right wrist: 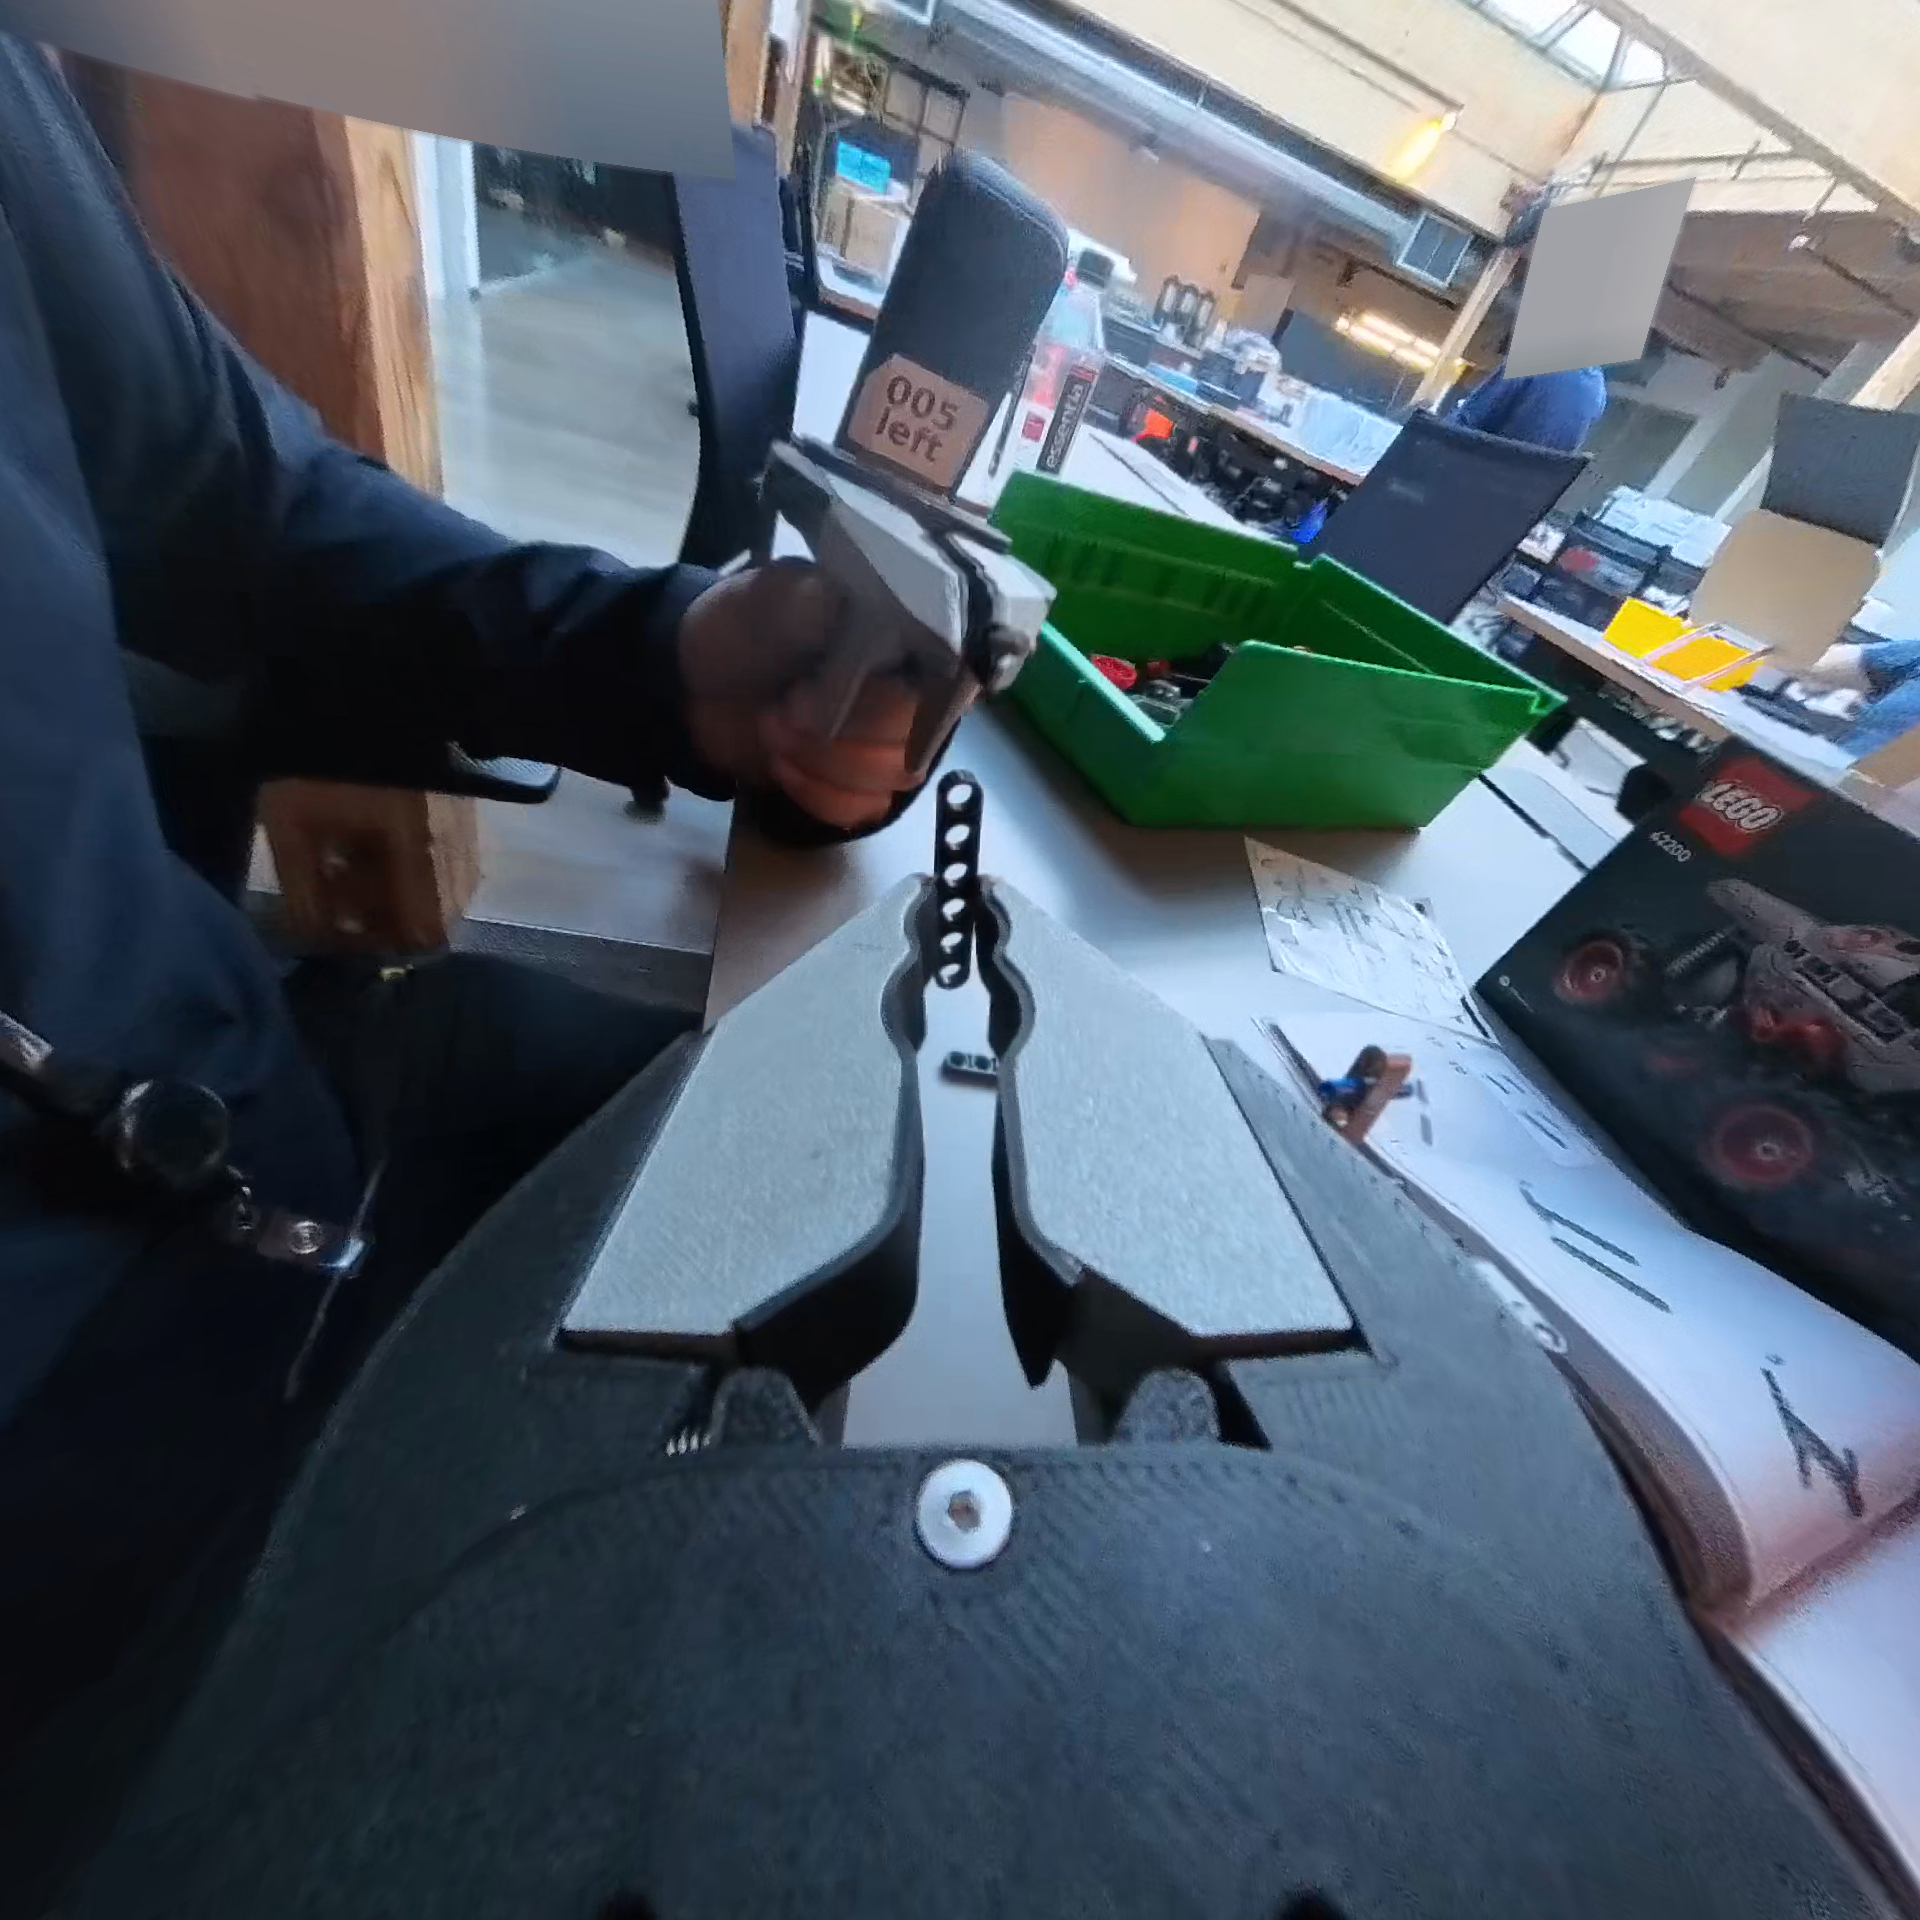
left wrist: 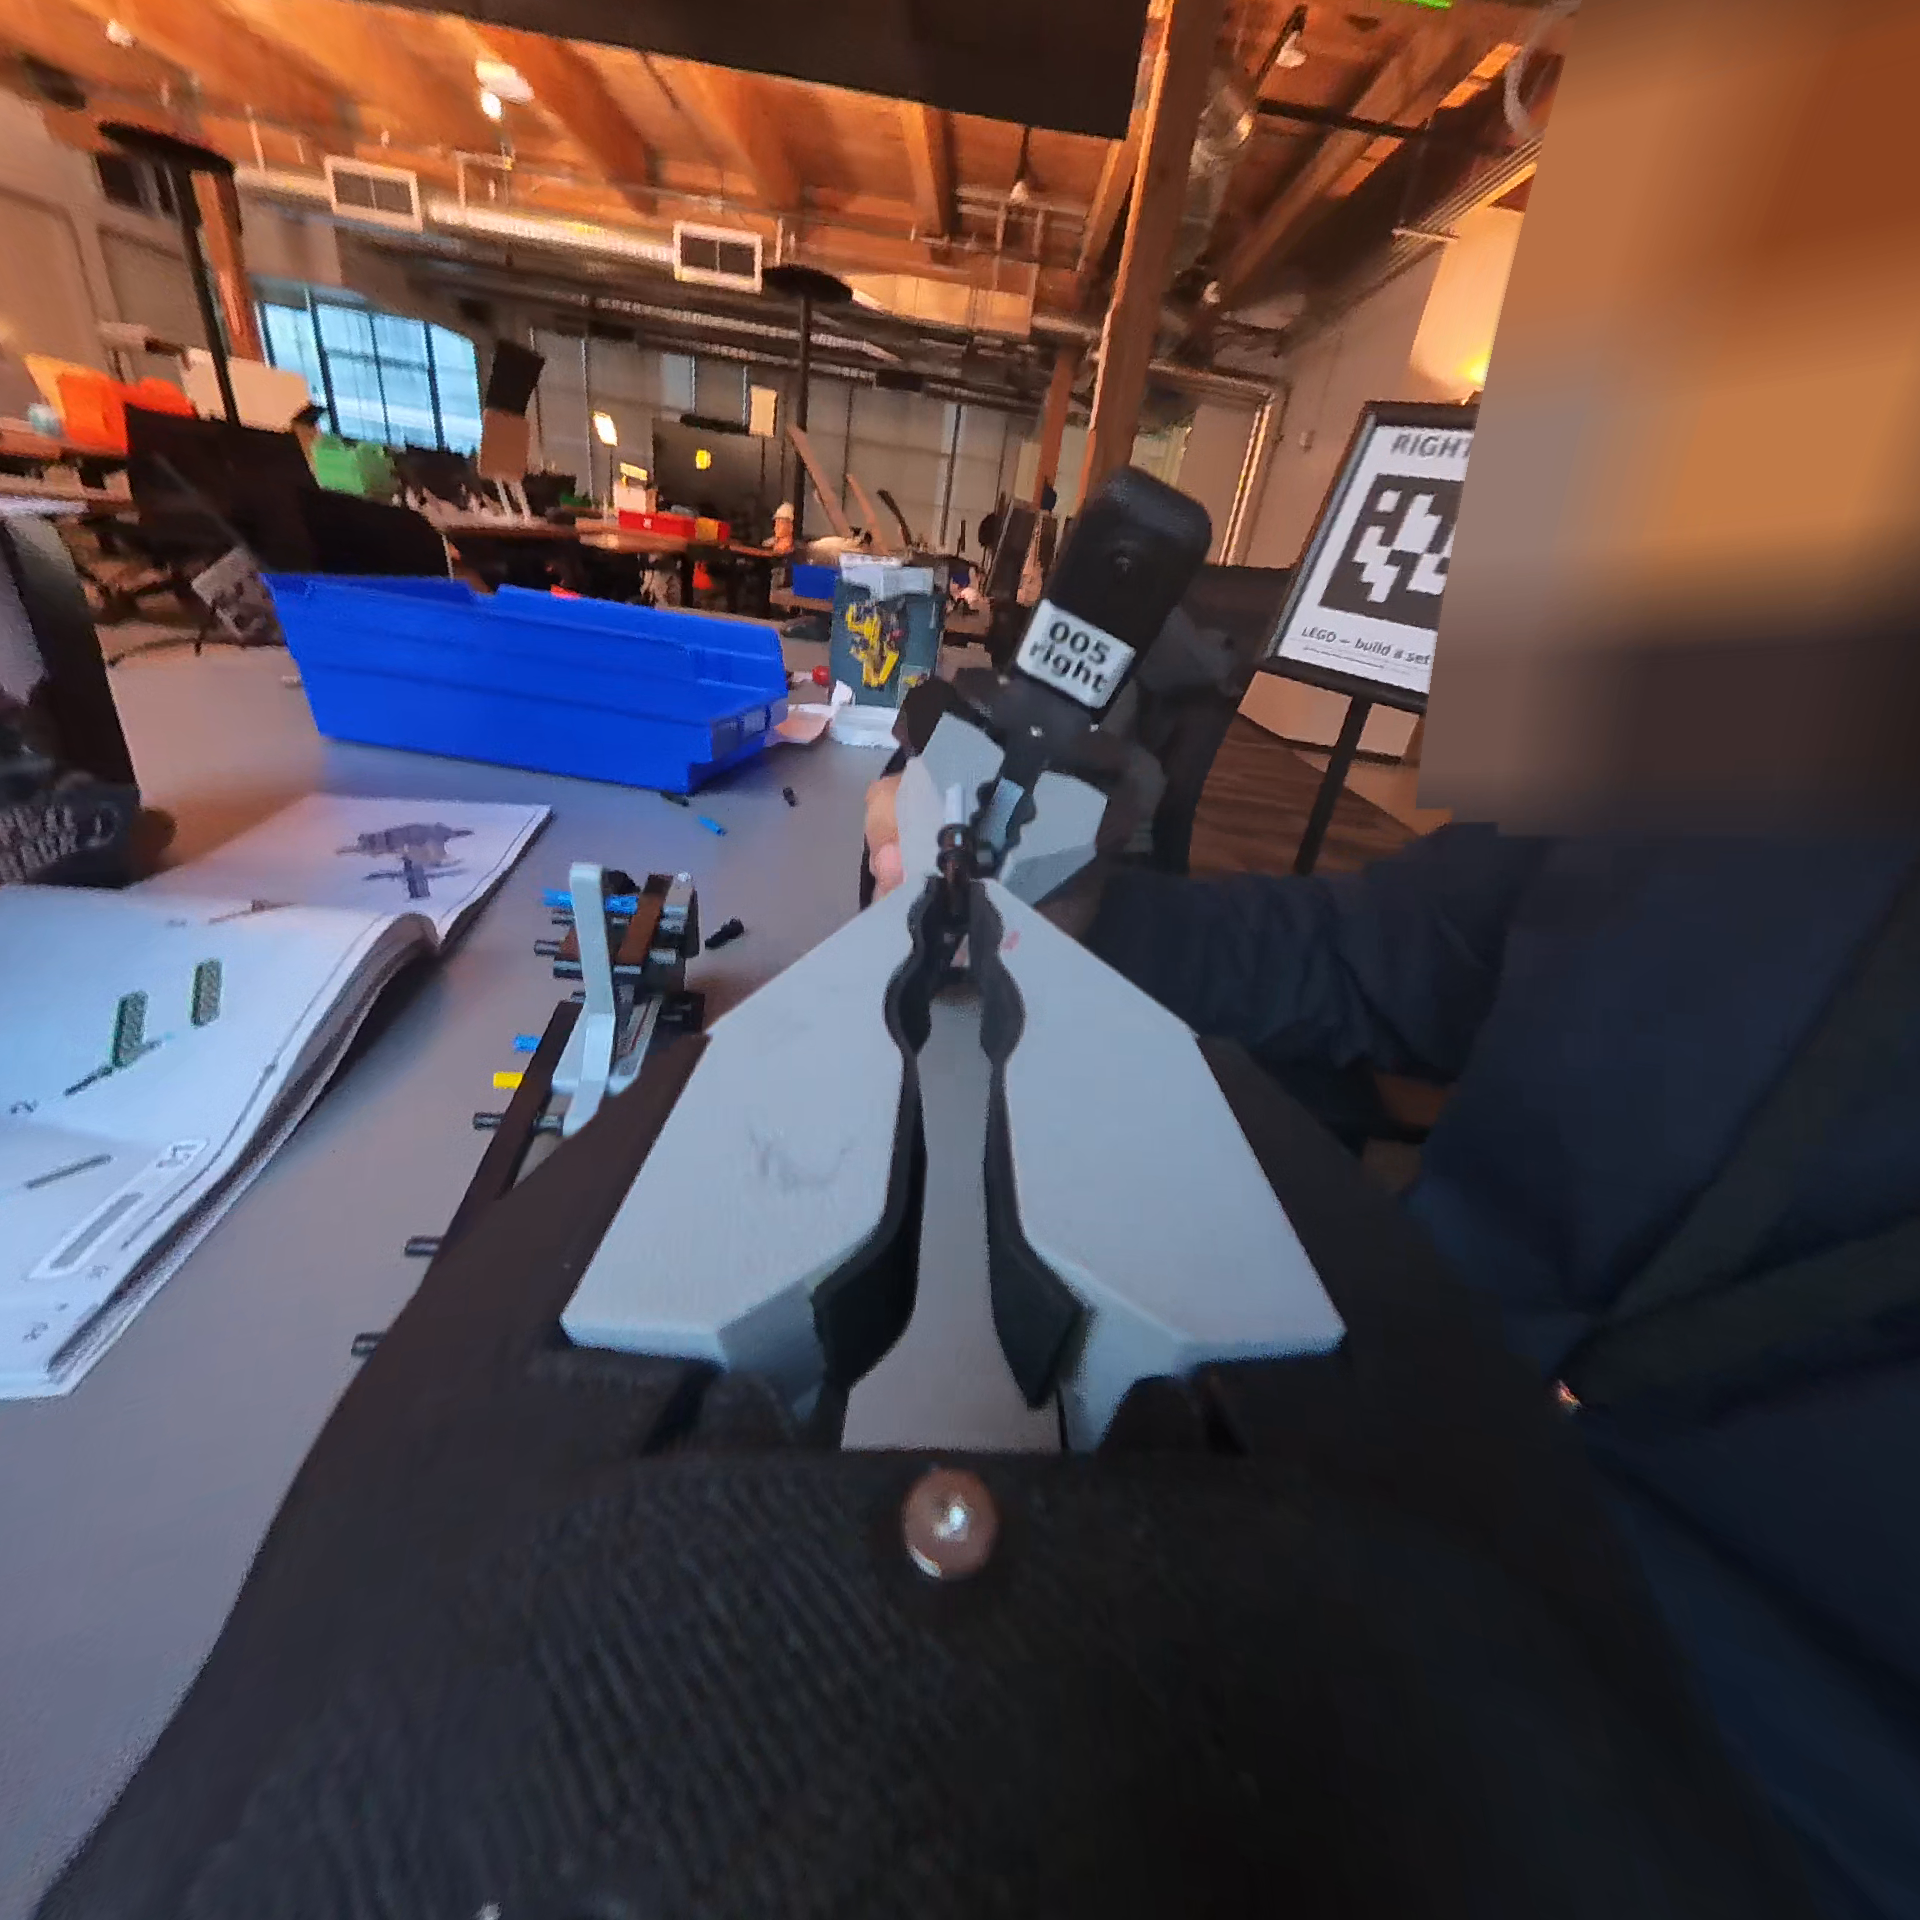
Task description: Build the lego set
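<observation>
My right gripper (right wrist: pixel 954 906) is shut on a black beam with holes (right wrist: pixel 956 831), which stands upright out of its tips. My left gripper (left wrist: pixel 951 906) is shut on a small black piece (left wrist: pixel 948 883), too small to tell more. The two grippers face each other tip to tip above the table's near edge: the right gripper shows in the left wrist view (left wrist: pixel 977 821), the left gripper in the right wrist view (right wrist: pixel 997 649), a short gap above the beam's top. The partly built black and grey model (left wrist: pixel 623 977) lies on the table to the left.
An open instruction book (left wrist: pixel 208 1039) lies left of the model. Behind are a blue bin (left wrist: pixel 540 675) and a green bin (right wrist: pixel 1278 665) with parts. The set's box (right wrist: pixel 1766 997), a sticker sheet (right wrist: pixel 1351 935) and small loose pieces (right wrist: pixel 1366 1086) lie on the grey table (left wrist: pixel 208 1507). My hands' fingertips stand some 5 centimeters from each other.
</observation>
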### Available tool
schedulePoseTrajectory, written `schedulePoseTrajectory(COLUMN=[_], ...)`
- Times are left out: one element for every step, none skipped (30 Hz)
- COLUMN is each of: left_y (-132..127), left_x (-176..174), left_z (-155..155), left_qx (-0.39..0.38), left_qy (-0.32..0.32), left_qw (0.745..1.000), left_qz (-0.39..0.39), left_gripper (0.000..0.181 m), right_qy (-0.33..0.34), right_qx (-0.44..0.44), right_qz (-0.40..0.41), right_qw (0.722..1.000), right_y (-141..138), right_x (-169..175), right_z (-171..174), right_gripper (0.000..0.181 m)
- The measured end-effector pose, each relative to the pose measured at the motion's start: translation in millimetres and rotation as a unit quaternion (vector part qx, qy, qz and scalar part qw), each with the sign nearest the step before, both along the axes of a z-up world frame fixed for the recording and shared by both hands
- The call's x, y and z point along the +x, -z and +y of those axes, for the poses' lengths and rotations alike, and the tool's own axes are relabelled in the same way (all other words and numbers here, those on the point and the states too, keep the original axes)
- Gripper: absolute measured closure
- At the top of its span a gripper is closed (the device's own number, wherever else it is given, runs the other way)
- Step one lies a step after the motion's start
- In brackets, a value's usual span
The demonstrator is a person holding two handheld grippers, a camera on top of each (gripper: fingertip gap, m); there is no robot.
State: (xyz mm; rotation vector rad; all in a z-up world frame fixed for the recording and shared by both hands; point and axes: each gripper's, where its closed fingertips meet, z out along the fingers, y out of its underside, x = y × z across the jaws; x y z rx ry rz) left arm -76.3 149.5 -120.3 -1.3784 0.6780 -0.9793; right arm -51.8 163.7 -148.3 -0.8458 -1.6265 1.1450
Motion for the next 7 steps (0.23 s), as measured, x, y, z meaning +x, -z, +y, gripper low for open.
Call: schedulePoseTrajectory(left_y=[3.3, 6.7, 10.0, 13.1, 16.0, 18.3, 19.2], left_x=[1.9, 4.5, 6.9, 9.5, 12.2, 14.1, 15.3], left_z=[2.2, 4.0, 5.6, 6.5, 6.9, 7.2, 6.7], left_qx=[-0.012, -0.021, -0.029, -0.036, -0.040, -0.043, -0.044], left_qy=[0.000, 0.002, 0.003, 0.004, 0.007, 0.009, 0.012], left_qw=[1.000, 1.000, 0.999, 0.999, 0.998, 0.997, 0.997], left_qz=[0.009, 0.019, 0.030, 0.041, 0.052, 0.060, 0.064], left_gripper=[0.179, 0.179, 0.179, 0.179, 0.179, 0.179, 0.178], right_qy=[0.001, 0.003, 0.002, 0.000, 0.000, 0.001, 0.003], right_qx=[-0.012, -0.024, -0.035, -0.046, -0.055, -0.060, -0.063], right_qz=[-0.002, 0.004, 0.013, 0.015, 0.013, 0.010, 0.008], right_qw=[1.000, 1.000, 0.999, 0.999, 0.998, 0.998, 0.998], right_y=[-0.8, -3.8, -6.9, -8.1, -7.8, -7.1, -6.3], right_x=[0.5, 0.9, 1.6, 2.1, 1.9, 1.6, 1.2], right_z=[2.7, 5.4, 7.3, 8.7, 10.5, 12.3, 14.1], right_gripper=[0.178, 0.178, 0.178, 0.178, 0.178, 0.178, 0.178])
